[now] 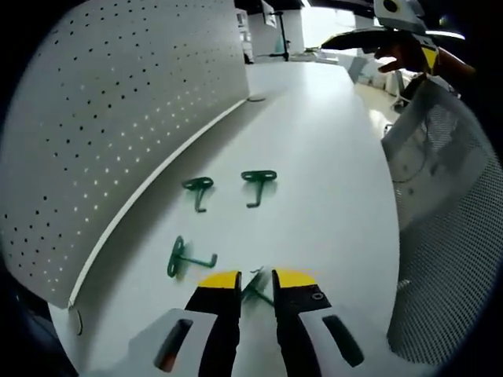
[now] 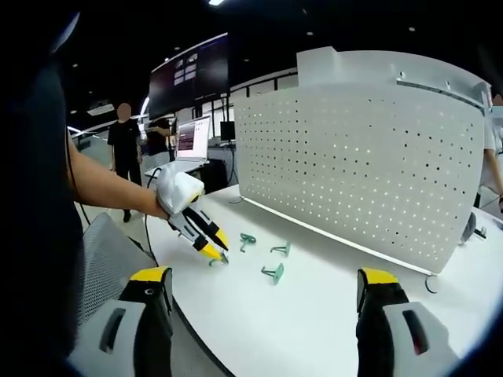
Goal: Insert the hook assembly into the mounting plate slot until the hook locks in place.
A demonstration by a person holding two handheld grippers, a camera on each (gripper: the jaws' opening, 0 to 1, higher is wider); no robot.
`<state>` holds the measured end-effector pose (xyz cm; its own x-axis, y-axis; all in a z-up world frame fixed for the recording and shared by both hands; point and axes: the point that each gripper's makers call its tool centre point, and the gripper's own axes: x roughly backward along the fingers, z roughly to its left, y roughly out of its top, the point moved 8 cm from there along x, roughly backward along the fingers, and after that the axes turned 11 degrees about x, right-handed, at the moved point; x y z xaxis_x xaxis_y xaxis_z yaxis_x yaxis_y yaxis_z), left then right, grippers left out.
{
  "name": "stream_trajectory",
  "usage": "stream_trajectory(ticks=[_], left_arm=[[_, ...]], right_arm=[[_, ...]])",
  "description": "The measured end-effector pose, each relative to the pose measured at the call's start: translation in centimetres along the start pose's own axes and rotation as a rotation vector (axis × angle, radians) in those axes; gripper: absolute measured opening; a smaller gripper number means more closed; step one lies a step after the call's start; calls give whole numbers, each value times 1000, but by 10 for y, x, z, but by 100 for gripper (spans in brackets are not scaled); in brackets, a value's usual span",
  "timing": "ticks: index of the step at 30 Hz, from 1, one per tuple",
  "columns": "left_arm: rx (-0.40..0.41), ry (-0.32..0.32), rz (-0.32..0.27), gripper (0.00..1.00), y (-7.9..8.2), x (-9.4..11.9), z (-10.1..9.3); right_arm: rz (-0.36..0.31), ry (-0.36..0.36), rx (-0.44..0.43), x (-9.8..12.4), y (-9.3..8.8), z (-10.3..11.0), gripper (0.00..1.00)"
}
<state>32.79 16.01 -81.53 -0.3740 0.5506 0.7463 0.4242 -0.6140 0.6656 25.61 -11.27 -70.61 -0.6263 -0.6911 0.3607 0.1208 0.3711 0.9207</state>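
Mounting plate: white perforated panel (image 1: 102, 133) standing upright along the far edge of the table; in the right gripper view (image 2: 354, 165) it rises behind the hooks, its holes in regular rows.
Table: white top (image 1: 314, 157) carrying the panel and all hooks.
Mesh chair: grey mesh back (image 1: 448, 236) beside the table edge, away from the panel.
Laptop: open screen (image 2: 192, 135) in the background; its text is too small to read.
Left gripper: yellow-tipped jaws (image 1: 256, 280) a little apart, with a green hook (image 1: 255, 289) lying between them at table level; whether the tips grip it cannot be told. In the right gripper view it (image 2: 214, 253) points down at the table next to the hooks.
Right gripper: jaws (image 2: 263, 279) set wide apart, empty, well back from the hooks.
Loose hooks: three green hooks lie flat between the left gripper and the panel: one nearest the jaws (image 1: 187, 259), two farther on (image 1: 198, 190) (image 1: 258, 184).
Writing: no legible brand or label.
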Motion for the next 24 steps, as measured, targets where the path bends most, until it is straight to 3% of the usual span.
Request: stream_trajectory(ticks=[18,24], left_arm=[[-3,23,13,3,-1,-2,2],[3,23,20,5,-1,-3,1]], right_arm=[[-3,-2,-7,1,-1,0,96],[-1,-2,-9,0,-2,0,96]])
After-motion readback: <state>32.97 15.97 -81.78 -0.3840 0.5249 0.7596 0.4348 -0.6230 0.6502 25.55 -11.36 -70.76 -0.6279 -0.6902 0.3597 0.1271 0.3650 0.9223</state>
